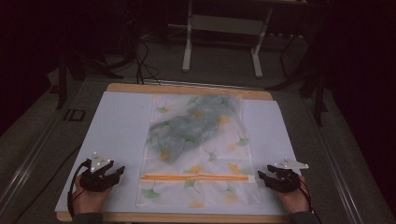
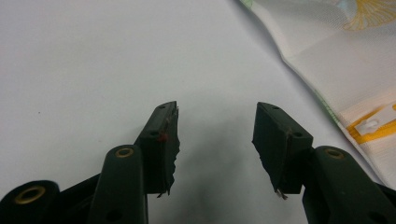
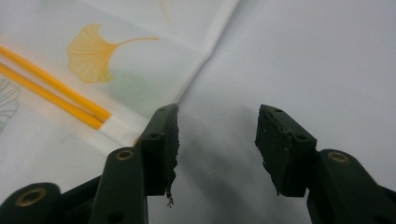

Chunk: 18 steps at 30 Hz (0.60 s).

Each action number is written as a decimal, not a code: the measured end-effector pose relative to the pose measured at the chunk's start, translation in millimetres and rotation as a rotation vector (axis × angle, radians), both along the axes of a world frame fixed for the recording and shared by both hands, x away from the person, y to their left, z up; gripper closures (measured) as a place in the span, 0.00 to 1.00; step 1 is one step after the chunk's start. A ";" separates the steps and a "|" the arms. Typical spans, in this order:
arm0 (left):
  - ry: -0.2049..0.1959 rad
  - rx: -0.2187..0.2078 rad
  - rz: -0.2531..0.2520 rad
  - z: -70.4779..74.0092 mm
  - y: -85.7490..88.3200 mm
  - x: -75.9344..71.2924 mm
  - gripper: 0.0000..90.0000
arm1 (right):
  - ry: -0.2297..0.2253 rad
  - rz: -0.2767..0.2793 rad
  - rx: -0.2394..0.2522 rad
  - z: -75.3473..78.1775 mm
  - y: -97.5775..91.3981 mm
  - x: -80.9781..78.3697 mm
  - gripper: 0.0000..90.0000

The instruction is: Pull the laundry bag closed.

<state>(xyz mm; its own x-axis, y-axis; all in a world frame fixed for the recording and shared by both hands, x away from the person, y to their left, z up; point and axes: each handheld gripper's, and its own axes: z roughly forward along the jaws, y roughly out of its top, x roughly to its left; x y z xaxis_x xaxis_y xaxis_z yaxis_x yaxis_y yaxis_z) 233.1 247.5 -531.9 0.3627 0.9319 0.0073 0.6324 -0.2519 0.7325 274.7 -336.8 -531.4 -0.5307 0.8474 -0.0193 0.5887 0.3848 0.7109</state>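
Both hands sit at the near edge of the desk (image 1: 116, 100), each with its gripper's fingers spread wide and nothing between them: the left gripper (image 1: 117, 171) rests on the white sheet (image 1: 119, 130) just left of the zip bag (image 1: 198, 154), and the right gripper (image 1: 261, 177) lies just beside the bag's right edge. That translucent bag, printed with ginkgo leaves, lies flat in the middle of the sheet with a bluish-green bundle (image 1: 187, 130) inside its far half; what the bundle is cannot be told through the plastic, probably folded cloth. Its orange zip strip (image 1: 196, 177) runs across the near part, level with both grippers. The step in hand looks like taking hold of the bag at the zip, so each gripper should come in low and level from its own side, slide one finger under the edge, and close on the plastic by the strip ends rather than on the sheet below. Pinching evenly on both sides would keep the bag from skewing.
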 end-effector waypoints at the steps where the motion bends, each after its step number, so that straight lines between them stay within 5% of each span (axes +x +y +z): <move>1: -0.004 -0.009 -0.001 -0.1 -0.3 -0.5 0.56 | -0.002 0.007 -0.011 1.1 1.4 -0.5 0.55; 8: 0.014 -0.050 0.000 1.8 -0.1 -0.2 0.56 | -0.005 0.067 -0.006 8.6 11.9 2.1 0.56; 18: 0.012 -0.054 -0.095 4.0 -9.6 -0.5 0.58 | 0.005 0.183 -0.009 21.6 36.9 13.3 0.57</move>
<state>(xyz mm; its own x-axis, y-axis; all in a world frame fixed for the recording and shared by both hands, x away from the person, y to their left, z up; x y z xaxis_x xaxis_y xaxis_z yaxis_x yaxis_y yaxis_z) 232.6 238.0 -527.9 0.4490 0.8923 -0.0473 0.6164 -0.2710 0.7394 288.0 -299.9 -509.7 -0.6762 0.7364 -0.0234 0.5119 0.4924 0.7039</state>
